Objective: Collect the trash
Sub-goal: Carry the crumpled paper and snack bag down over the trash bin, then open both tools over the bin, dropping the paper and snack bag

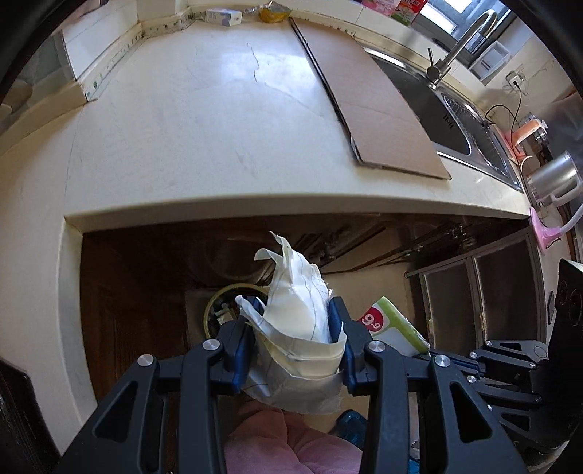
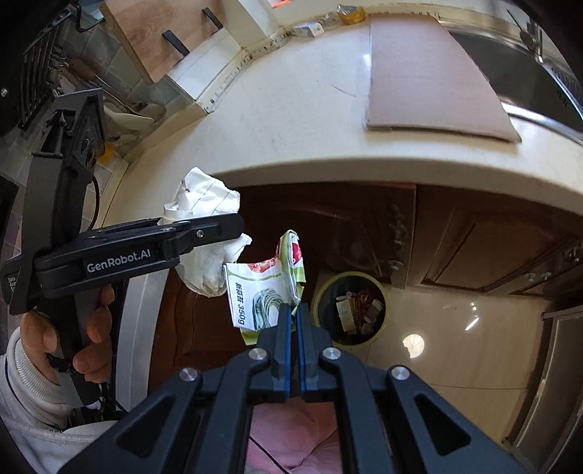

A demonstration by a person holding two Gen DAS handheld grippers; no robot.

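Note:
My left gripper [image 1: 297, 308] is shut on a crumpled white paper [image 1: 298, 313], held in front of the counter edge above the floor. The same left gripper [image 2: 233, 222] and its paper [image 2: 204, 215] show at the left of the right wrist view, with a hand on the handle. My right gripper [image 2: 294, 310] is shut on a green and white food wrapper [image 2: 262, 291] that hangs from its tips. A round yellow-rimmed trash bin [image 2: 349, 308] with several scraps inside stands on the floor just right of the wrapper; the bin [image 1: 218, 306] sits behind the paper in the left wrist view.
A pale stone counter [image 1: 204, 138] carries a flat cardboard sheet [image 1: 375, 109] beside a steel sink [image 1: 455, 120] with a faucet. Small packets [image 1: 224, 16] lie at the back wall. A kettle [image 1: 554, 178] stands at the right. Brown cabinet doors [image 2: 455, 237] run below the counter.

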